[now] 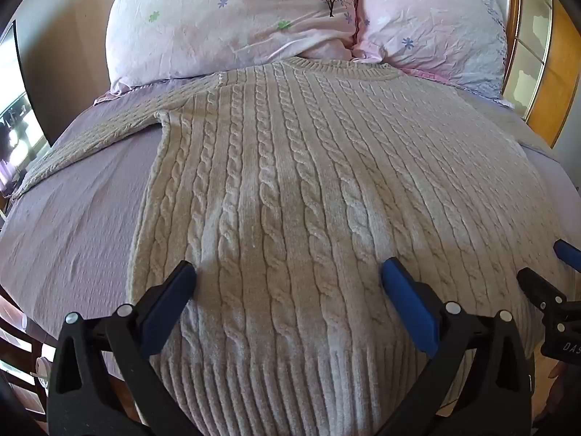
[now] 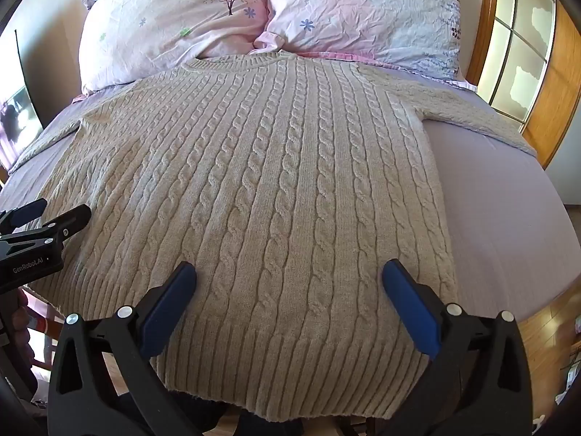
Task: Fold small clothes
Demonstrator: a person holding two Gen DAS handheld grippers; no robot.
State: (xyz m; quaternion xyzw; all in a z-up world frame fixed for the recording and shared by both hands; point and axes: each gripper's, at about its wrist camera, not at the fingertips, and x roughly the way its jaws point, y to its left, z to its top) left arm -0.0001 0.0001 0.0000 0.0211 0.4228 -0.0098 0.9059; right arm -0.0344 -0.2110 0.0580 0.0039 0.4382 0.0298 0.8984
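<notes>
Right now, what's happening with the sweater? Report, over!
Left gripper open, right gripper open, both over the hem. Sweater flat on the bed, unfolded, sleeves spread. Pillows touch the collar; nothing else in the way.

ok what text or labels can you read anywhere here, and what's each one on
"GenRobot.AI" on the body of the left gripper, seen in the right wrist view.
"DAS", cut off at the picture's edge, on the body of the right gripper, seen in the left wrist view.
No readable text on the sweater or the pillows.
</notes>
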